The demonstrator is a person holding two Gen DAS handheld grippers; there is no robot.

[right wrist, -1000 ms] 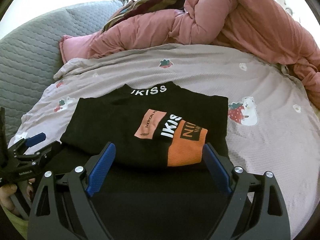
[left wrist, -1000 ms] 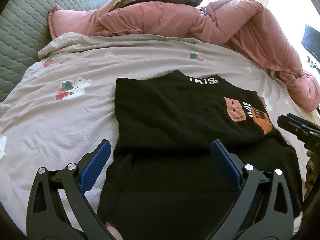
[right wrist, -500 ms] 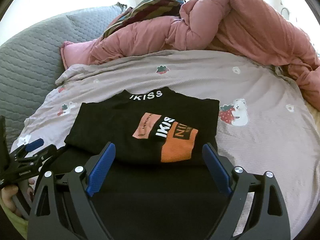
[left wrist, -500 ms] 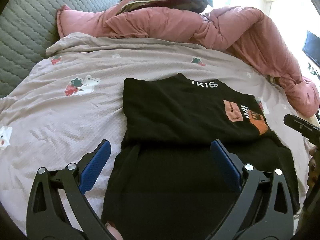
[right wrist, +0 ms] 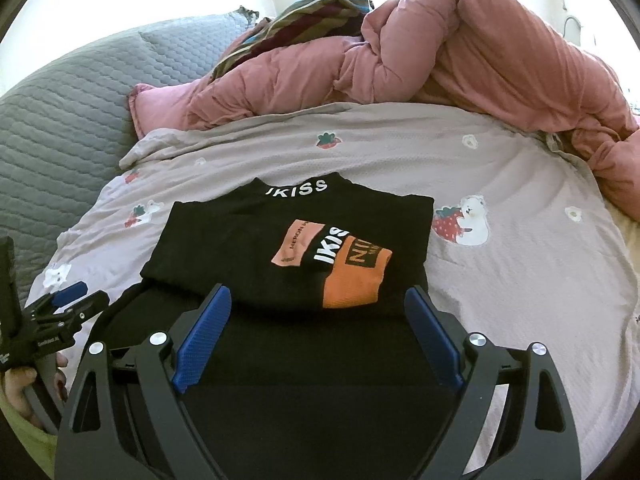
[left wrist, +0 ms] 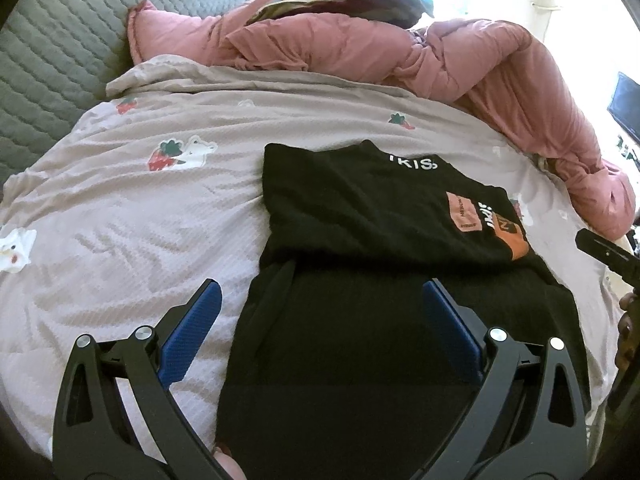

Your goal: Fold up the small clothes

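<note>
A black T-shirt point(left wrist: 360, 216) point(right wrist: 248, 248) with white lettering and an orange and pink print lies on the bed, its upper half folded over the lower half. My left gripper point(left wrist: 320, 296) hovers open above the shirt's near left part, blue pads wide apart, nothing between them. My right gripper point(right wrist: 318, 300) hangs open over the near edge of the fold, below the orange print, also holding nothing. The right gripper's tip point(left wrist: 604, 252) shows at the right edge of the left wrist view, and the left gripper point(right wrist: 68, 304) at the left edge of the right wrist view.
The shirt rests on a pale lilac sheet point(left wrist: 120, 220) point(right wrist: 520, 272) printed with strawberries and bears. A crumpled pink duvet point(left wrist: 440, 60) point(right wrist: 460, 52) and a striped cloth point(right wrist: 316, 12) pile up at the back. A grey quilted headboard point(left wrist: 48, 52) stands at the left.
Both grippers have drawn back from the shirt and a little up, so the folded shirt sits farther off in both views. Both stay open. The shirt has not moved.
</note>
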